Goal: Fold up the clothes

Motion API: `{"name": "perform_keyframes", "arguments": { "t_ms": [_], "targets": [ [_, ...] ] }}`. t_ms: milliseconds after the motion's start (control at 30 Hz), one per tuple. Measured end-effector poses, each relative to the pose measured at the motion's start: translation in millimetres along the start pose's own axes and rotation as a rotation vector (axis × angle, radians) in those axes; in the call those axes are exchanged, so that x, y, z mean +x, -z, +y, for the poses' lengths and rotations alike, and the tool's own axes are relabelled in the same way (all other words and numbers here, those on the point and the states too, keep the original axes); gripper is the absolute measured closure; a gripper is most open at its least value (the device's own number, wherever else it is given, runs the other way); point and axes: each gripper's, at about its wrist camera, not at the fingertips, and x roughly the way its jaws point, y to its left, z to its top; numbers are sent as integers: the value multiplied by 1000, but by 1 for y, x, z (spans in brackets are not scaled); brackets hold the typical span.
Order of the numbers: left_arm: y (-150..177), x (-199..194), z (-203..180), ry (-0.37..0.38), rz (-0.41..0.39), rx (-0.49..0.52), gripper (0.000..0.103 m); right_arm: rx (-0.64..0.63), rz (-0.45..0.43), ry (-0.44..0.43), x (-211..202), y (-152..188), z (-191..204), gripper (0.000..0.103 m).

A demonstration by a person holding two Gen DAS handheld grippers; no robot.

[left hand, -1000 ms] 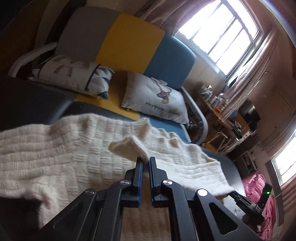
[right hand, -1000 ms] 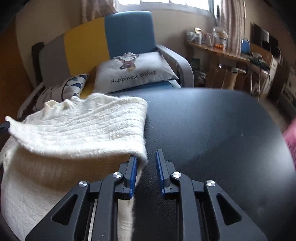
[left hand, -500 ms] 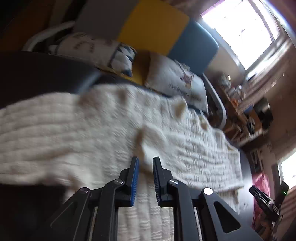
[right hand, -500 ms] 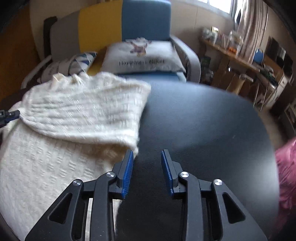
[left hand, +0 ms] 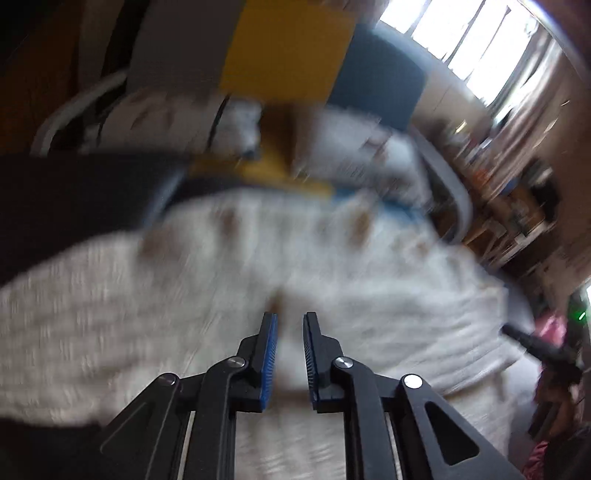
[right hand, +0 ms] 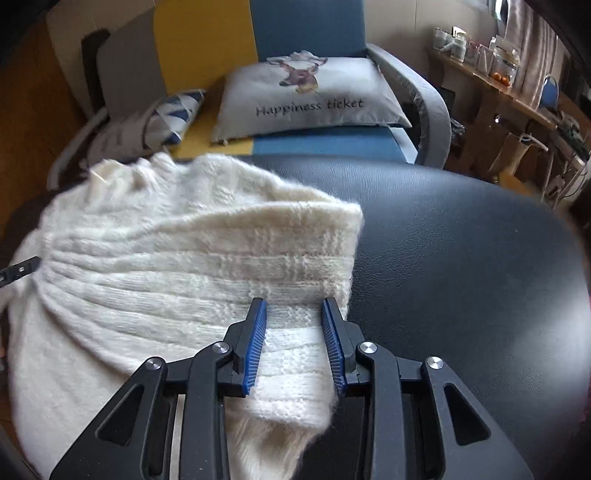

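A cream knitted sweater point(right hand: 166, 258) lies on a black leather surface point(right hand: 461, 258), with one part folded over the rest. My right gripper point(right hand: 293, 310) is open just above the sweater's right edge, its fingers straddling the knit without pinching it. The left wrist view is smeared by motion. There the sweater point(left hand: 166, 295) fills the middle, and my left gripper point(left hand: 290, 325) hovers over it, a little open, with only a narrow gap and nothing between the blue pads. A tip of the left gripper point(right hand: 18, 271) shows at the sweater's left edge in the right wrist view.
Behind the black surface stands a sofa point(right hand: 306, 33) in grey, yellow and blue, with a deer cushion point(right hand: 306, 96) and a triangle-patterned cushion point(right hand: 173, 114). A cluttered wooden shelf point(right hand: 509, 85) runs along the right wall. Bare black surface lies right of the sweater.
Both grippers have let go of the raised fold, which now lies flat on the sweater. The right gripper has opened wider and sits over the sweater's edge. The left is moving fast.
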Motion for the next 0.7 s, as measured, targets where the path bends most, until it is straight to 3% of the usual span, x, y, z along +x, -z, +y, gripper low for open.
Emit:
{"name": "perform_keyframes", "arguments": {
  "t_ms": [67,133,200,400,500,700],
  "targets": [
    [-17,1,-34,114,-4,96,85,40,-36,-117,-21,5,-7,69],
    [-34,11,-79,239,20,231,84,33,-56,-157,-35,15,-7,69],
    [-43,29,-137,297,23,411,82,34,-70,-204,-43,24,-9,69],
    [-41,105,-263,492,260,657,77,98,-67,-426,-39,45,-14,69],
    [-38,136,-297,494,332,744,74,182,-49,-543,-32,58,-17,69],
    [-28,172,-323,495,474,836,73,338,-33,-591,-16,82,-36,69]
  ]
}}
